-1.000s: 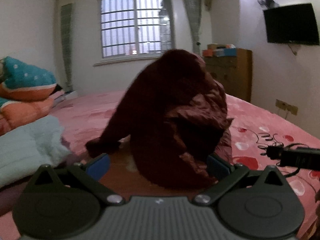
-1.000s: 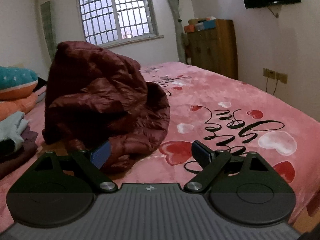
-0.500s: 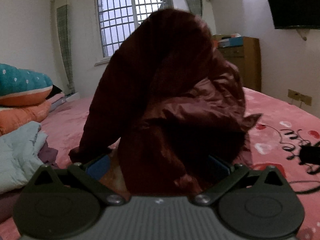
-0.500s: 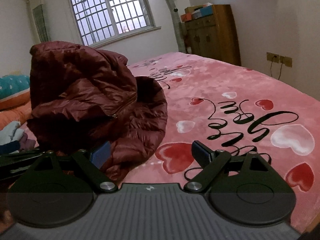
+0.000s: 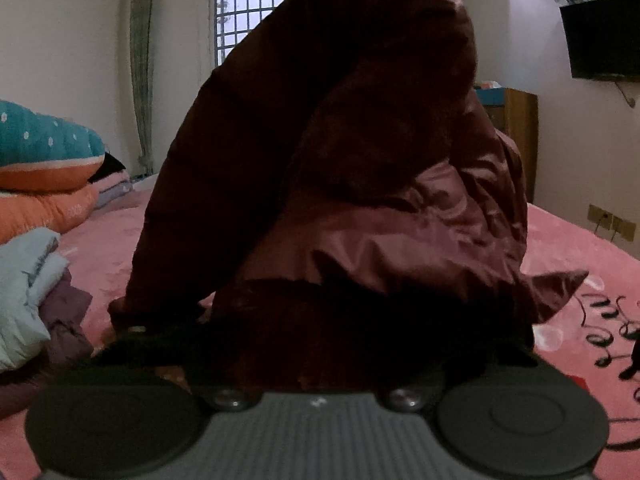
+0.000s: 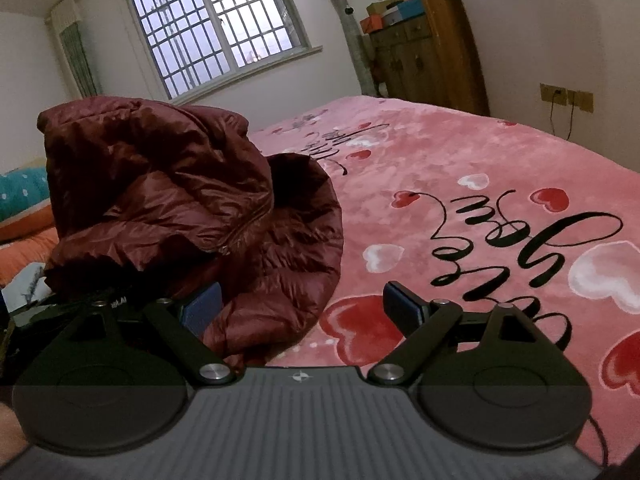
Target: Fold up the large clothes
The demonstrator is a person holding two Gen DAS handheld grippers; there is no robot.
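Bed with a pink plush blanket fills the room's floor space in both views; the blanket carries red and white hearts and black cursive script you can't read cleanly from this angle. White walls, a barred window with green patterned curtains at the far end. Tall brown wooden cabinet stands against the right wall with orange and blue boxes on top. Black flat TV is mounted on the right wall; wall sockets with a cord sit lower down.

Your task item, the dark maroon quilted puffer jacket, is heaped on the near left part of the bed, bunched up tall. In the left wrist view it towers right in front of the lens and covers the fingers.

Stack of teal polka-dot and orange bedding lies at the left edge, with a pale blue folded garment and purple cloth below it.

Your left gripper: fingers buried under jacket fabric, so the state can't be told. Your right gripper: fingers spread wide, nothing between them, left blue pad just beside the jacket hem, right pad over a red heart.

Tiny white lettering on the left gripper arm in the right view, too small to read.
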